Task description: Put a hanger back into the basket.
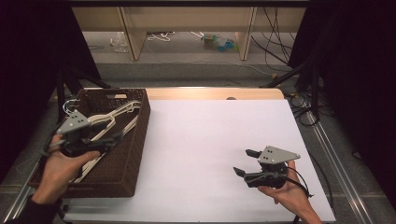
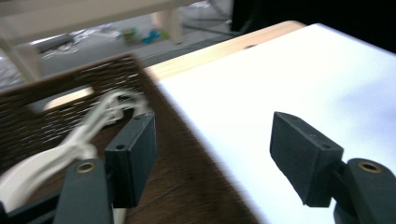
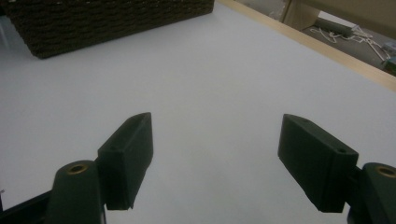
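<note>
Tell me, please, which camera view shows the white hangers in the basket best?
The high view: the white hangers lie in full along the woven basket. The left gripper view shows a blurred part of them; the right gripper view catches the basket's side.

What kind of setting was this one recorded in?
Probably a lab or recording workspace, not a home: a white-covered table ringed by dark curtains, loose cables on the floor, and a wicker basket of white hangers.
</note>
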Motion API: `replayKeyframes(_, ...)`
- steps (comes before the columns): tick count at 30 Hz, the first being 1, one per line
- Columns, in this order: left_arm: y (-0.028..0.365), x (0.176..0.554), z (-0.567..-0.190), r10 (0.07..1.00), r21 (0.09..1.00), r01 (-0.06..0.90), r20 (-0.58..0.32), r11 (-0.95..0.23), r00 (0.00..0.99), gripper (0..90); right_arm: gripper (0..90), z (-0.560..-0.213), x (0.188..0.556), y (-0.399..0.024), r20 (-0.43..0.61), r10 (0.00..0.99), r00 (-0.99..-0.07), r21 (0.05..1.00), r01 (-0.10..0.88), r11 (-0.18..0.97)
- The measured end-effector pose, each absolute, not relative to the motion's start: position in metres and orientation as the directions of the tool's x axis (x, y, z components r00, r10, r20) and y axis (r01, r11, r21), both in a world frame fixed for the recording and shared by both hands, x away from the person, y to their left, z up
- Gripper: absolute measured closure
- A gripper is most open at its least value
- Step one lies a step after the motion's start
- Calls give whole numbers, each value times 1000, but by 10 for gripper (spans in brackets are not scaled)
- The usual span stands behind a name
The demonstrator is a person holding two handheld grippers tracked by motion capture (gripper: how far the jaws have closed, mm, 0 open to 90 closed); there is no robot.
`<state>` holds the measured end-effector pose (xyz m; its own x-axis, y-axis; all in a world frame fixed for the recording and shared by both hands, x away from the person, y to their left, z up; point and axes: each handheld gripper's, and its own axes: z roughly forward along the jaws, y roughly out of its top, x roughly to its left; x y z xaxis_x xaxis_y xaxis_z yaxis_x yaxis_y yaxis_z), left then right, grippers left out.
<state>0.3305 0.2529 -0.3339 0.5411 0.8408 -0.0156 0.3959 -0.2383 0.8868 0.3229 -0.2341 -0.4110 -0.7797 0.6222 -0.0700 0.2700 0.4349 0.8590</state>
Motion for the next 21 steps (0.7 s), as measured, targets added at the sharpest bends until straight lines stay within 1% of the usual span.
replayKeyframes(3,232,318,-339,805,887,370,4,-277,593,300,264,-409,323,-236,-45,641,-766,872,283,400)
replayKeyframes(5,222,311,-341,797,896,364,-20,-253,603,299,262,-409,323,-237,-47,646,-762,879,275,389)
replayKeyframes(8,211,299,-346,790,905,340,-8,-255,613,297,257,-407,321,-236,-37,649,-760,875,288,388)
replayKeyframes(9,208,295,-348,790,906,340,-12,-251,612,291,256,-407,321,-236,-46,652,-757,880,278,385)
replayKeyframes(10,206,292,-349,786,908,329,0,-258,618,288,256,-406,319,-236,-34,654,-756,882,286,375)
replayKeyframes(12,200,286,-354,780,908,330,-6,-258,626,287,253,-405,317,-236,-31,663,-748,890,281,358)
replayKeyframes(13,196,283,-356,774,910,326,-9,-256,633,285,250,-405,316,-236,-10,662,-749,896,288,339)
replayKeyframes(14,194,280,-358,771,911,315,3,-265,637,282,249,-403,314,-237,-6,671,-741,897,293,331)
replayKeyframes(16,187,273,-363,764,913,312,0,-263,645,272,249,-402,312,-237,-4,680,-733,914,274,300)
replayKeyframes(19,176,266,-375,758,915,296,16,-274,652,263,243,-400,305,-239,14,697,-717,915,290,280)
replayKeyframes(20,173,264,-380,758,913,298,19,-279,652,257,241,-400,304,-241,7,704,-711,921,279,272)
replayKeyframes(21,169,263,-385,752,909,301,22,-290,658,256,241,-401,302,-240,27,702,-711,926,283,251)
